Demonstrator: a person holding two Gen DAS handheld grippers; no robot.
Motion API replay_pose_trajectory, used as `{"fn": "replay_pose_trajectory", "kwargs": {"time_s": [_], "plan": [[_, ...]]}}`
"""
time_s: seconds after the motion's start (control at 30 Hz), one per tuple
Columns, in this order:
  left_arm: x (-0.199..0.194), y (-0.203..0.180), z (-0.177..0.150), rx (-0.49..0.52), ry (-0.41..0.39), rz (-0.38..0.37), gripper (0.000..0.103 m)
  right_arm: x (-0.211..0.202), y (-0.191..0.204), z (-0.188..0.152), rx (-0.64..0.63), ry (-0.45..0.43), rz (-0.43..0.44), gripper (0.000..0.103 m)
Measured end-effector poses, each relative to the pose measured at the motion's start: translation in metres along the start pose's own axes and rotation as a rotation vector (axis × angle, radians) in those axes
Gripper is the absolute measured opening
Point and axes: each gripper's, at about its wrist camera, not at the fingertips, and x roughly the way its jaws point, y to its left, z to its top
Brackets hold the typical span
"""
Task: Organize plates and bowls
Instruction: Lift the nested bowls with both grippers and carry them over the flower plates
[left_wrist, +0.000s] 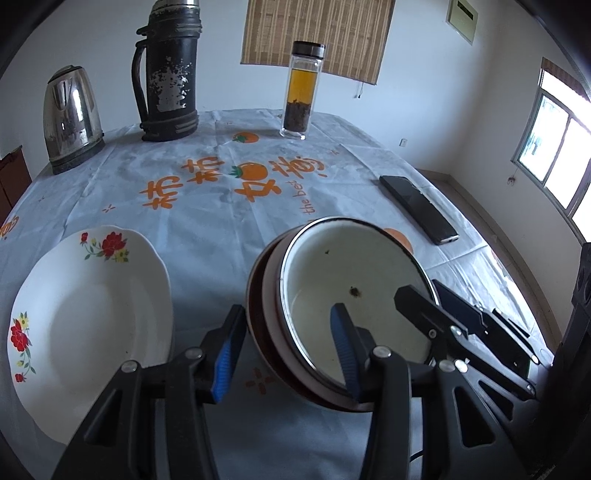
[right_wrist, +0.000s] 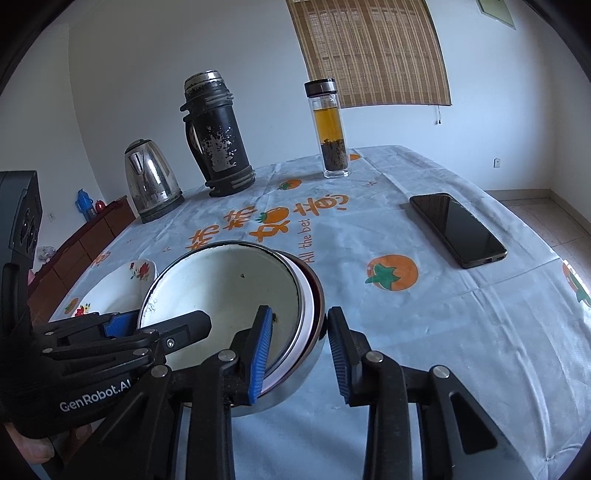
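A white enamel bowl sits nested and tilted in a stack of darker bowls on the printed tablecloth. My left gripper straddles the stack's near left rim, one blue pad outside and one inside, pressing on it. My right gripper straddles the opposite rim of the bowl stack the same way, its pads against the wall. Each gripper also shows in the other's view: the right gripper and the left gripper. A white flowered plate lies to the left of the stack.
At the table's far side stand a steel kettle, a worn black thermos and a glass tea bottle. A black phone lies to the right. A gloved hand holds the left gripper. The table's right edge is near.
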Motion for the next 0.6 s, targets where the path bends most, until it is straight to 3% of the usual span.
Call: {"fn": "replay_pose_trajectory", "kwargs": {"time_s": [0.6], "plan": [[-0.013, -0.001, 0.002, -0.005, -0.054, 0.016, 0.046, -0.006, 0.007, 0.004, -0.023, -0.01, -0.028, 0.03]]}}
